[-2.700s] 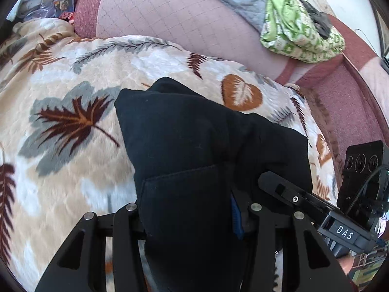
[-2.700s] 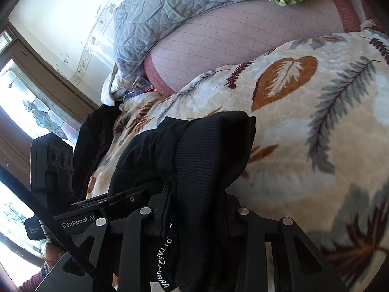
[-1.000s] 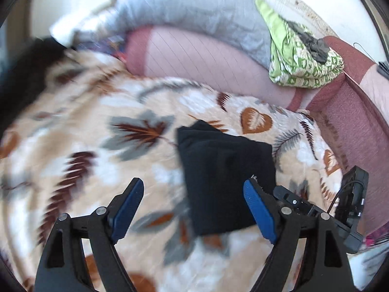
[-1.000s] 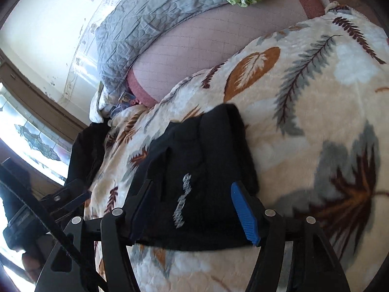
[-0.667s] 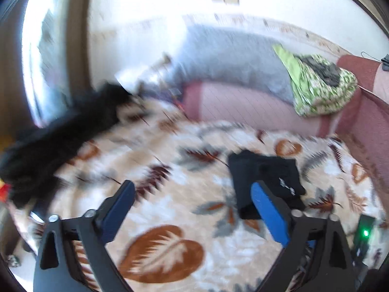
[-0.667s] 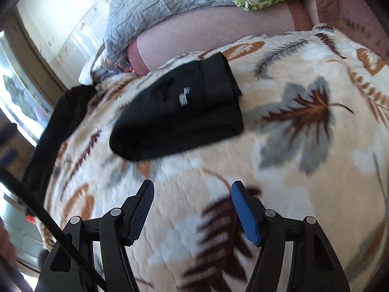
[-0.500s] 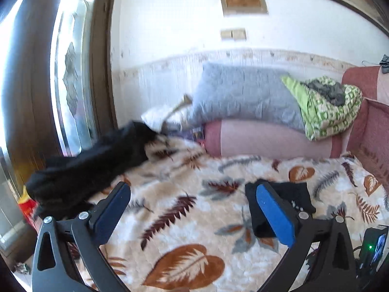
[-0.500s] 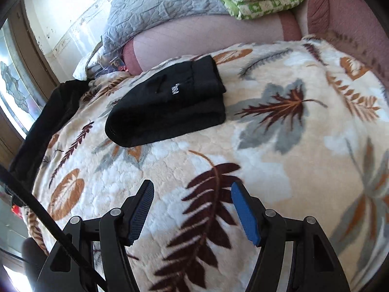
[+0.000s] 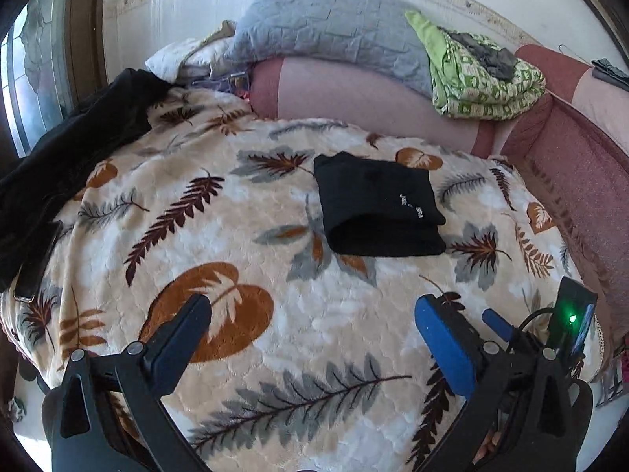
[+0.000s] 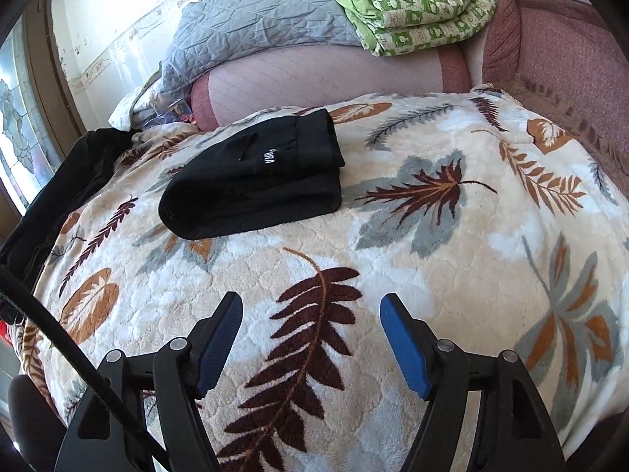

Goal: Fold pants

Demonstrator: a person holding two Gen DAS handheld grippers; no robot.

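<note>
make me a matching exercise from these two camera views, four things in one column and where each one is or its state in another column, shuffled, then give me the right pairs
Things:
1. folded black pants
2. grey quilt
3. green patterned blanket
4. left gripper

Places or states:
A. draped over the pink bolster's window end
B. jaws open, holding nothing
C. lying flat on the leaf-print blanket
D. bundled on the bolster's other end, by the red corner

Pairs: 1-C, 2-A, 3-D, 4-B

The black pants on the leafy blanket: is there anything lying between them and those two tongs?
Nothing visible. Only bare blanket lies between the folded black pants and the open right tongs and left tongs.
</note>
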